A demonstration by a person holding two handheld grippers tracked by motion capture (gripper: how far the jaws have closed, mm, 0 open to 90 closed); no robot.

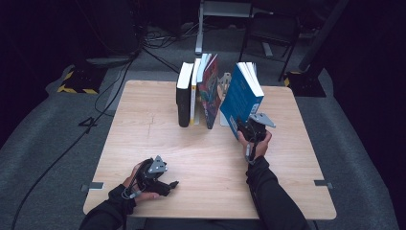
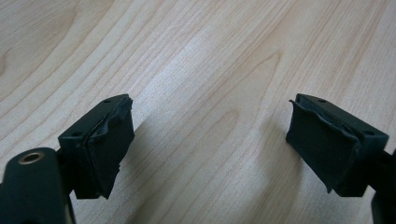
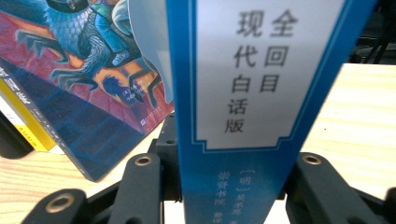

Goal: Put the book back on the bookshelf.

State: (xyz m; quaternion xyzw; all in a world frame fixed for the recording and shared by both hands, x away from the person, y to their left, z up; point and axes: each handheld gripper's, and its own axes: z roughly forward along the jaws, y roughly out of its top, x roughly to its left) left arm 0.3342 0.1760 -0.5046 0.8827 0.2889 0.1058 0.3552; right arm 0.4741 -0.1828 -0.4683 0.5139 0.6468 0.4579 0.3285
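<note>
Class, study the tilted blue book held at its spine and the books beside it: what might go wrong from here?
1. The blue book leans, and the right gripper grips only its spine; it may twist or slip.
2. The illustrated book also leans close by; a nudge might topple the row.
3. The left gripper rests open, apart from the books, so nothing steadies them.

You see the high view dim at its edges: the floor and the room behind fall almost to black, while light from above picks out the wooden table [image 1: 201,158] evenly, with short soft shadows under the books [image 1: 210,91]. The picture is slightly soft and grainy. In the left gripper view a pale sheen lies across the wood grain, and the near black parts blur. In the right gripper view the blue book's spine [image 3: 243,93] is close and soft, its print legible but fuzzy.
</note>
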